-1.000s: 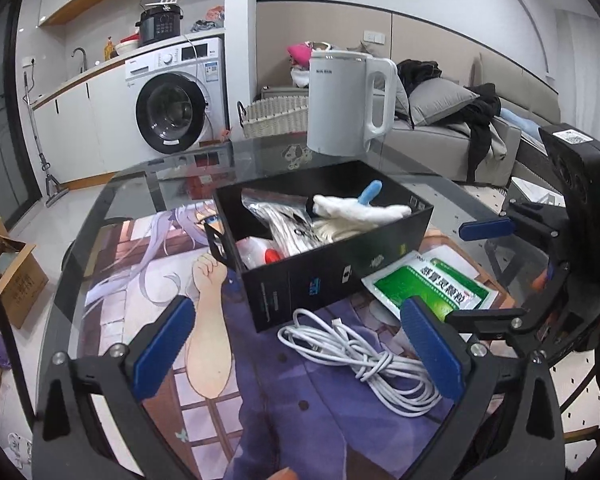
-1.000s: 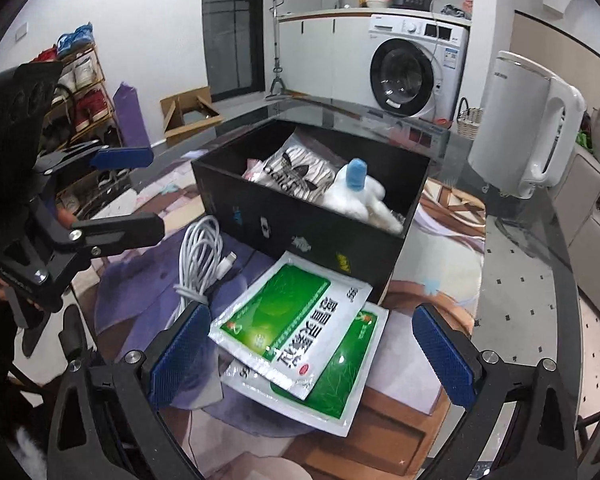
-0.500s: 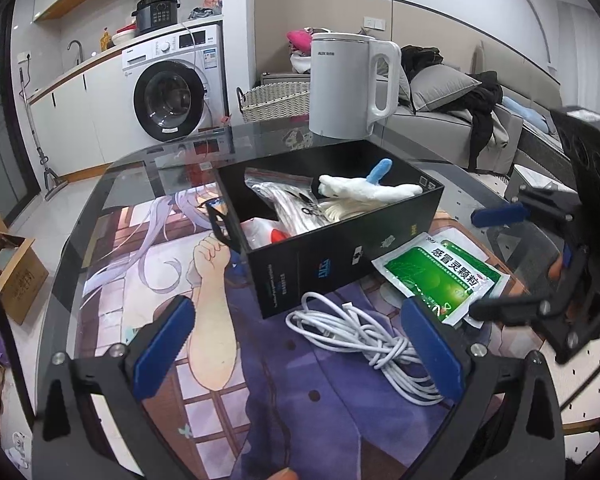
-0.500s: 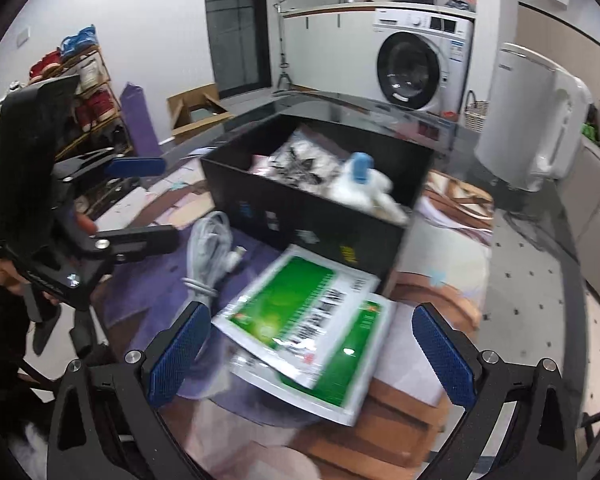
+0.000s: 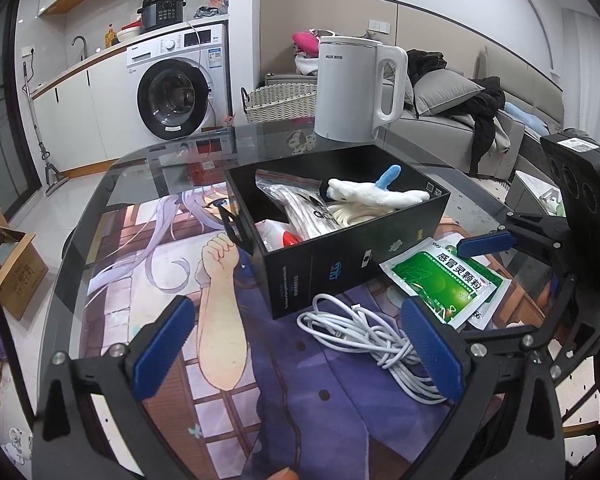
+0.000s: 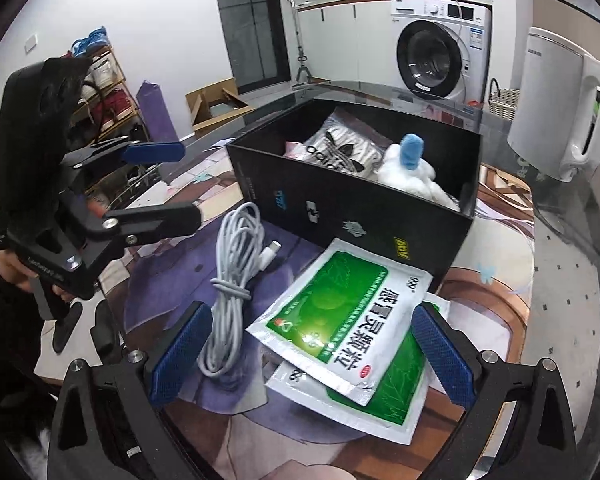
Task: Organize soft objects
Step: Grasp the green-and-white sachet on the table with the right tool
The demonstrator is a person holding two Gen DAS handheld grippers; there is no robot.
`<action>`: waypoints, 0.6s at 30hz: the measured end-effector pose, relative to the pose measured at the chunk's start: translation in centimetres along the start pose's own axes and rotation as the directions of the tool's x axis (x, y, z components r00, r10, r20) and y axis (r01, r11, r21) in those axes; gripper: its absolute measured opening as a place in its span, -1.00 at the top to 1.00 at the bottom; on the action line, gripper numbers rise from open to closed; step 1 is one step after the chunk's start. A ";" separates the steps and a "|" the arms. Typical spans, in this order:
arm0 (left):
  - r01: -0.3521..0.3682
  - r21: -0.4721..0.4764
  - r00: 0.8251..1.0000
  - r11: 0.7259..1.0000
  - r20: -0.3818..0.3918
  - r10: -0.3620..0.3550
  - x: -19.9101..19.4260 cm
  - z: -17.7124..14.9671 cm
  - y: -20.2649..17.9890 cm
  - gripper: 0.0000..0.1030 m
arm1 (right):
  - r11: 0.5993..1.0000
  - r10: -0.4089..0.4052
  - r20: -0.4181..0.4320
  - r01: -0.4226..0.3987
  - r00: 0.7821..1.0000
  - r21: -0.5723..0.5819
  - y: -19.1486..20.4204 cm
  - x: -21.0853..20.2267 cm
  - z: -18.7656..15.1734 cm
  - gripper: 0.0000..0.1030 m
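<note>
A black box (image 5: 352,256) (image 6: 340,204) on the table holds a white plush toy with a blue tip (image 5: 374,192) (image 6: 414,160) and a bagged striped cloth (image 5: 300,204) (image 6: 346,148). Two green-and-white sachets (image 6: 340,320) (image 5: 444,280) lie stacked on the table in front of the box. A coiled white cable (image 5: 372,340) (image 6: 232,292) lies beside them. My left gripper (image 5: 296,350) (image 6: 160,184) is open and empty, just short of the cable. My right gripper (image 6: 308,356) (image 5: 484,280) is open and empty, with its fingers on either side of the sachets.
A white electric kettle (image 5: 356,88) (image 6: 560,108) stands behind the box. The glass table (image 5: 132,176) carries an anime-print mat (image 5: 172,280). A washing machine (image 5: 176,80), wicker basket (image 5: 280,100), sofa (image 5: 460,120) and cardboard box (image 5: 12,260) stand around the room.
My right gripper has moved closer to the sachets. My left gripper has drawn back and tilted a little. Both stay open; nothing was picked up.
</note>
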State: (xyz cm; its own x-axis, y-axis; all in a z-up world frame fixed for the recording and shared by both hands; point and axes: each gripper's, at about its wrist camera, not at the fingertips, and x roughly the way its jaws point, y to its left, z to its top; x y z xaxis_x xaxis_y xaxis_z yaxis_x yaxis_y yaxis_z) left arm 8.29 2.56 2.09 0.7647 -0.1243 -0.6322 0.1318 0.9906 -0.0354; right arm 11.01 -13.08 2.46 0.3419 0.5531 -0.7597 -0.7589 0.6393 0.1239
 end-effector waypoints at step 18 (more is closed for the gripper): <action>0.000 0.000 1.000 1.000 -0.010 0.000 0.4 -0.2 0.0 -1.00 | 0.998 -0.062 -0.014 0.062 0.998 0.001 0.0 2.0 1.0 -0.65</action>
State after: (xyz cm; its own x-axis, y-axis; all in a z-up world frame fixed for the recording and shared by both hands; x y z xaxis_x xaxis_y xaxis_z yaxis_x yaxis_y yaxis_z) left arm 8.47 2.55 1.69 0.7583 -0.1240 -0.6400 0.1321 0.9906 -0.0354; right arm 12.26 -11.42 1.56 0.3804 0.5049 -0.7748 -0.7356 0.6730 0.0774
